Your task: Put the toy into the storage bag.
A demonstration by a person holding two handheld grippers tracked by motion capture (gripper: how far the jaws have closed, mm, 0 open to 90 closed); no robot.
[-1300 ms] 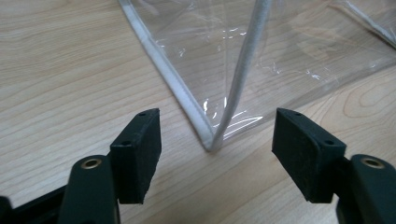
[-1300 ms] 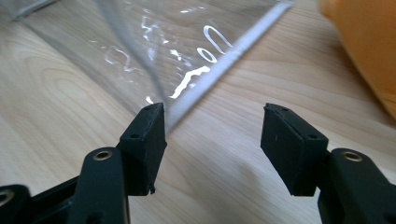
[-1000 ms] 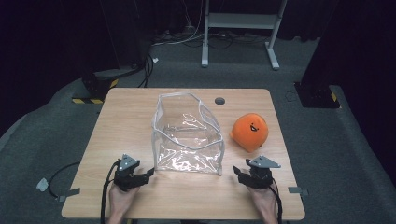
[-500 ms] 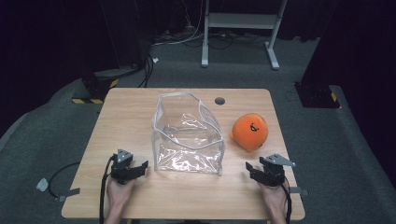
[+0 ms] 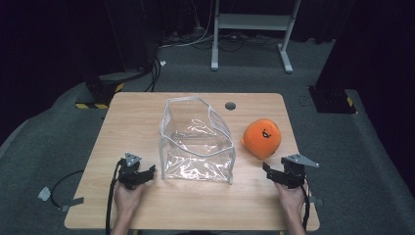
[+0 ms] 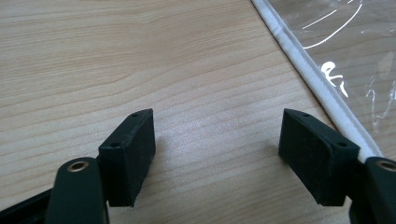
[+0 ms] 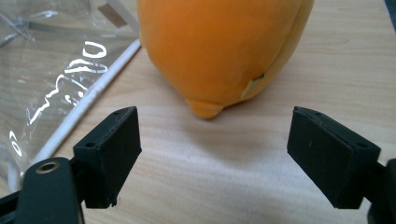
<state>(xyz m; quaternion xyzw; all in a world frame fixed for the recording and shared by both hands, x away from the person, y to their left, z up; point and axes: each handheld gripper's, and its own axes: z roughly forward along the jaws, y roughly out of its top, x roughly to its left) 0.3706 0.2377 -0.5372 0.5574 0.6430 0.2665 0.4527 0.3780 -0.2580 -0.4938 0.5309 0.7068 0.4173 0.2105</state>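
A clear plastic bag (image 5: 195,147) with white zipper trim stands open in the middle of the wooden table (image 5: 142,117). To its right lies an orange plush toy (image 5: 263,138) with a small face. My left gripper (image 5: 149,172) rests by the bag's near left corner, open, with bare wood between its jaws (image 6: 217,135) and the bag's white trim (image 6: 310,72) just right of them. My right gripper (image 5: 267,171) sits just in front of the plush. Its jaws (image 7: 212,135) have just been opening and stand wide with nothing between them. The plush (image 7: 219,46) lies straight ahead and the bag (image 7: 60,70) to the left.
A round cable hole (image 5: 230,105) is in the table behind the bag. Cables trail from both grippers over the front edge. Beyond the table lie grey floor, loose cables and a white desk frame (image 5: 249,22).
My right gripper has moved right, from the bag's near right corner to in front of the plush, and its jaws have spread. My left gripper has shifted slightly left and farther up the table.
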